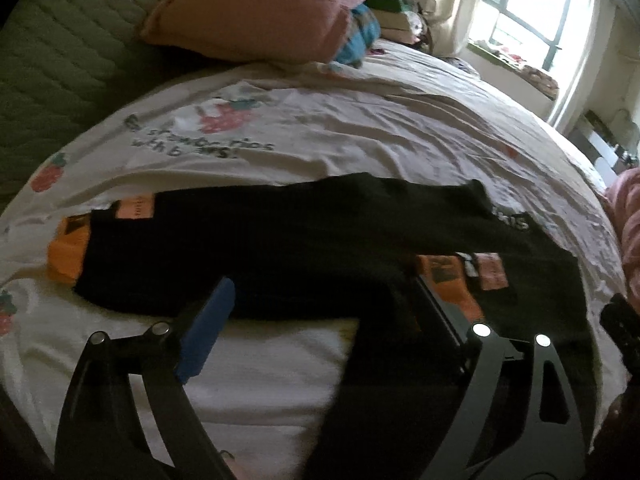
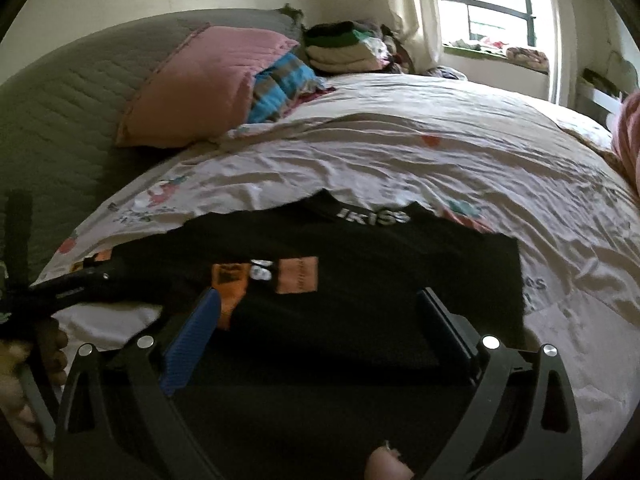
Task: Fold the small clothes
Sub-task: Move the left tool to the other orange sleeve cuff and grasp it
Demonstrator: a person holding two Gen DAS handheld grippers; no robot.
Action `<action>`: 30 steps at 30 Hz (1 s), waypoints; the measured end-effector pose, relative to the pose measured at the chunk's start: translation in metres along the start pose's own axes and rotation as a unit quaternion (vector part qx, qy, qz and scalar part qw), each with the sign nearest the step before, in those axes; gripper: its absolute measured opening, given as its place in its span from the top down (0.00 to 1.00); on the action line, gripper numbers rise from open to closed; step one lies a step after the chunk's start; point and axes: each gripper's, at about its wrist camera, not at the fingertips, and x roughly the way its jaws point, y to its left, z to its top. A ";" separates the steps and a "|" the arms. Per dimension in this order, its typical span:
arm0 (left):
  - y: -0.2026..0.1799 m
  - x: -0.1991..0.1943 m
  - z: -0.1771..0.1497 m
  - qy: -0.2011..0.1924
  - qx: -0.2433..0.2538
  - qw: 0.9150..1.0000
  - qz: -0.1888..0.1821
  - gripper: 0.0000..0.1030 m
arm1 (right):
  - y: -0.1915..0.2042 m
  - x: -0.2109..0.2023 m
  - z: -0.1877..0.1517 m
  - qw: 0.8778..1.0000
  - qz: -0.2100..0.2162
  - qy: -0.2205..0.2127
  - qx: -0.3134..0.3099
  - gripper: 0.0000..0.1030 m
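Black garment [image 1: 304, 240] lies spread flat on the printed white bedsheet [image 1: 360, 136], near the front edge of the bed. Orange and pink patches show on it [image 2: 298, 275]; white lettering sits at the neckband [image 2: 374, 215]. In the left wrist view one part runs across the sheet and another part runs down toward the camera between the fingers.

Left gripper [image 1: 320, 312]: fingers stand wide apart, blue pad [image 1: 208, 332] on one side, dark finger on the other. Black cloth lies between and under them; no clamp visible.

Right gripper [image 2: 320, 320]: fingers likewise spread, blue pad [image 2: 192, 344] to one side, hovering over the near hem of the garment. Nothing pinched. In this view the left gripper [image 2: 76, 284] appears at the far left edge, over the garment's sleeve side.

Open room: a wide stretch of wrinkled sheet beyond the garment toward the window [image 2: 492, 4], and bare sheet to the right of the garment. Far-left side of the bed is taken up by a green quilted cover [image 2: 60, 92], with a pink pillow [image 2: 204, 84] on it and a blue striped cloth [image 2: 280, 84] just beside the pillow.

No containers seen. A stack of folded clothes [image 2: 344, 48] sits at the head of the bed beside the curtain.
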 end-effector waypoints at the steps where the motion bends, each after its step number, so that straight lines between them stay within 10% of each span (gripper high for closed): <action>1: 0.006 0.000 0.000 -0.001 -0.005 1.000 0.005 0.21 | 0.006 0.001 0.002 1.000 0.002 -0.001 -0.005 0.06; 30: 0.138 -0.003 0.004 -0.014 -0.142 0.983 0.116 0.21 | 0.145 0.043 0.018 0.988 0.100 0.013 -0.115 0.06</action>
